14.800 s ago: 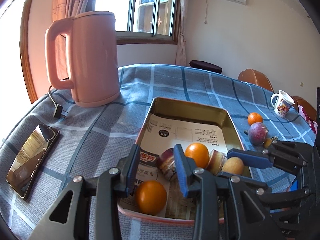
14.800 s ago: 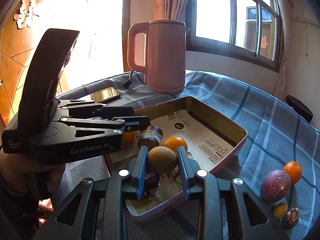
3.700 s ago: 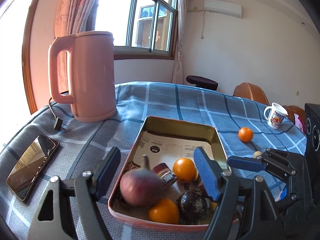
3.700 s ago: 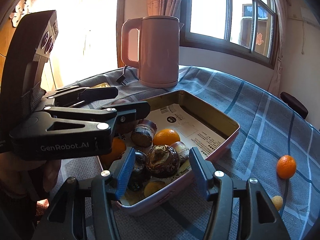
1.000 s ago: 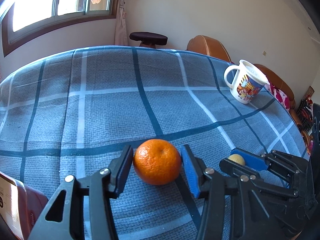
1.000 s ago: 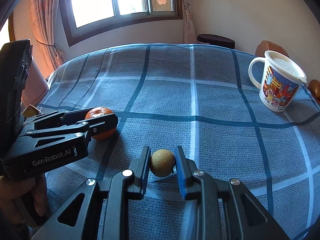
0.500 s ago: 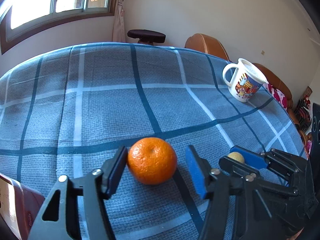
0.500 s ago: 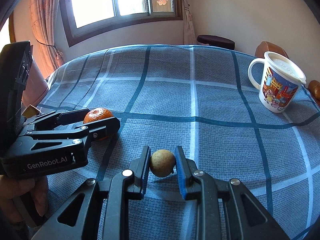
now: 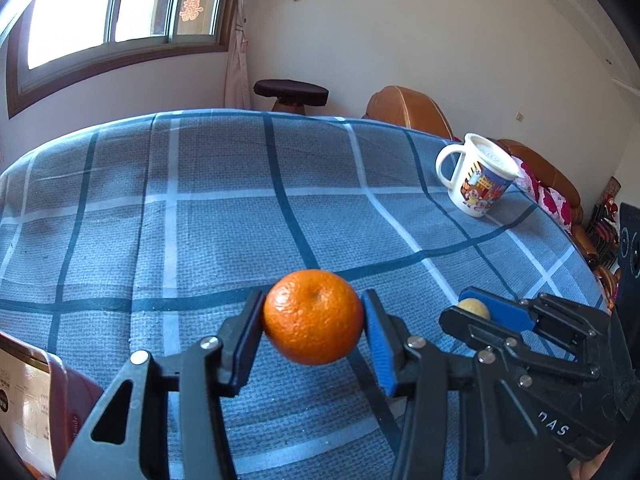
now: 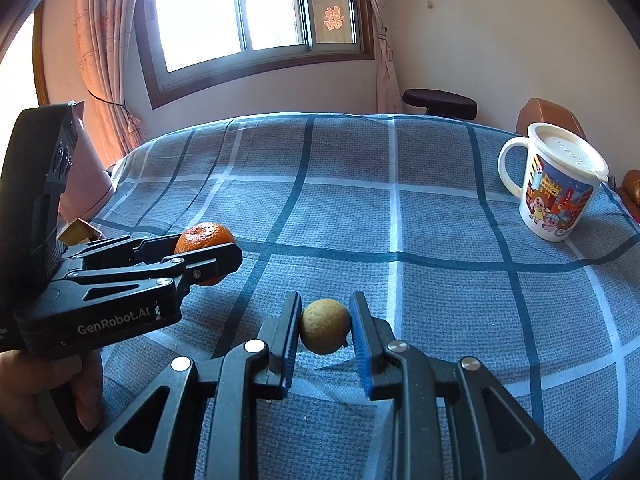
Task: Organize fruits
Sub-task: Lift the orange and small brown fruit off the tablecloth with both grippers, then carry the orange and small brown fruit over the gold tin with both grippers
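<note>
An orange mandarin (image 9: 313, 316) is clamped between the pads of the left hand-held gripper (image 9: 313, 330); whether it is lifted clear of the worktop (image 9: 200, 232) cannot be told. A small tan fruit (image 10: 325, 331) is pinched by the right hand-held gripper (image 10: 325, 338), and in the left view it is mostly hidden behind a blue pad. A tin (image 9: 28, 396) is cut off at the left edge. Farther back, a lidded cartoon mug (image 10: 554, 182) is seen on the checked cloth.
</note>
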{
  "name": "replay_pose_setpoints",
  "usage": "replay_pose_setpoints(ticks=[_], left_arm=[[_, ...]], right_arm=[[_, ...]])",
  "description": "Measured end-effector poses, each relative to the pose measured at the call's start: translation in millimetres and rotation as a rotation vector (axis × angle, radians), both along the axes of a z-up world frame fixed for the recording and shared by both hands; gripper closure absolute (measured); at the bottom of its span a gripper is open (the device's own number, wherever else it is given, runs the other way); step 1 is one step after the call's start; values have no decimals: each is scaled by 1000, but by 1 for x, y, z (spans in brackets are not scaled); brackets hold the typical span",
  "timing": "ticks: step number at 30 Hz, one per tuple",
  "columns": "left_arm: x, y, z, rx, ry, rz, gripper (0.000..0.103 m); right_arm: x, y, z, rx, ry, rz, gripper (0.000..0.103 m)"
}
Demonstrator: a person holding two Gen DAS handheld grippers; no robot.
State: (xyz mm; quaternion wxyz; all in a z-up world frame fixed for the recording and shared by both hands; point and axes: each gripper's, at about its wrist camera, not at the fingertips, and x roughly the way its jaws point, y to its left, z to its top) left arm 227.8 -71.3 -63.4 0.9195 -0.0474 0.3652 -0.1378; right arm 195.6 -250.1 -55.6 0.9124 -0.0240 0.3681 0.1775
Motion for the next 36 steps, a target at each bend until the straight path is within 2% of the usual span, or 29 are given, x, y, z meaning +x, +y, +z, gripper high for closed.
replay_pose_setpoints(ticks=[6,18,28,36], left_arm=[[-13,-2,10,19,-77,6,53],[-38,6,20,22,-170,38,53],[-60,3,25,55,-227,39,53],[-74,4,27,67,-253,40,53]], right_arm=[[-8,-2,7,19,-50,11,77],[-23,1,17,9,-144,14,77],[-36,4,25,-7,-236,13,77],[-44,7,27,-12,-256,14,77]])
